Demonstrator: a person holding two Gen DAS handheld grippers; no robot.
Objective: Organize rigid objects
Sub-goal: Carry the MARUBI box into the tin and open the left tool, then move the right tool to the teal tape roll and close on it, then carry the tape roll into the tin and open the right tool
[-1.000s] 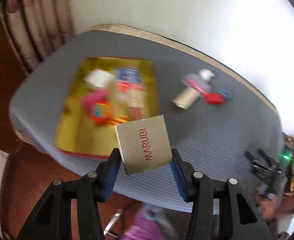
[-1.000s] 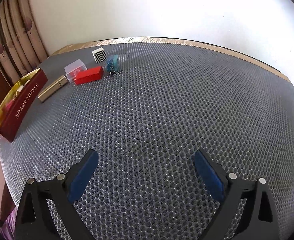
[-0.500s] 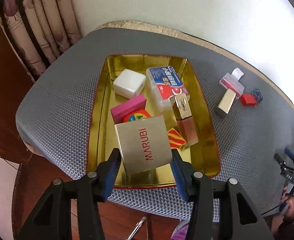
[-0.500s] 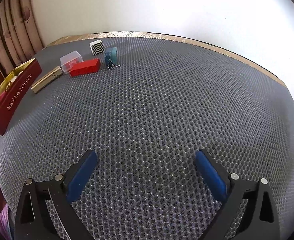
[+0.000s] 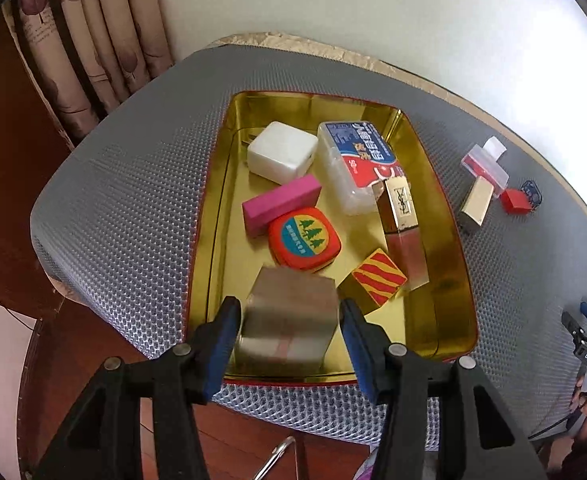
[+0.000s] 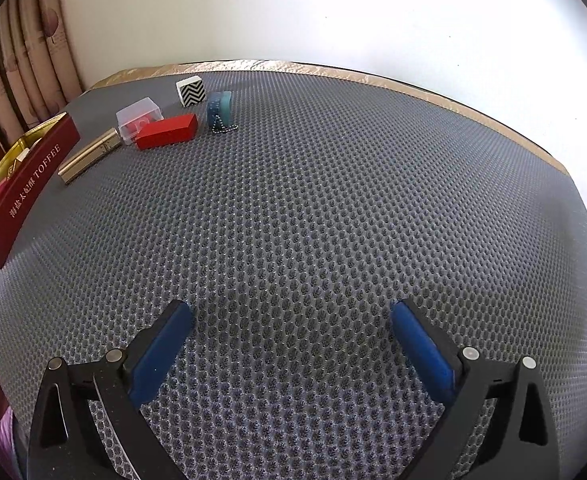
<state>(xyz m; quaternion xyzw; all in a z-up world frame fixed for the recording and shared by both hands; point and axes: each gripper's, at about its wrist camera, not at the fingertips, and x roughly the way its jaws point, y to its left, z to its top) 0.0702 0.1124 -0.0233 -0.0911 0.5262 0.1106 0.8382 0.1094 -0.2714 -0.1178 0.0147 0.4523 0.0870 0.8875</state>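
Note:
My left gripper (image 5: 288, 312) hangs over the near end of the gold tin tray (image 5: 213, 200). The champagne-coloured box (image 5: 289, 320) sits between its blue pads, blurred and tipped forward, with a thin gap on each side, so the jaws stand open around it. The tray holds a white charger (image 5: 281, 152), a clear labelled box (image 5: 353, 160), a pink block (image 5: 281, 204), an orange tin (image 5: 304, 238), a gold-capped bottle (image 5: 401, 224) and a striped cube (image 5: 377, 278). My right gripper (image 6: 291, 312) is open over the bare grey mat (image 6: 333, 200).
Loose on the mat beyond the tray's red wall (image 6: 25, 184) lie a gold tube (image 6: 89, 156), a clear case (image 6: 139, 120), a red block (image 6: 167, 131), a teal tape measure (image 6: 219, 106) and a zigzag cube (image 6: 190, 90). Curtains hang at the far left.
The left gripper came over the tray and sank toward it. The box, held upright with its label showing before, has slipped lower and tipped between the pads. The right gripper stayed put.

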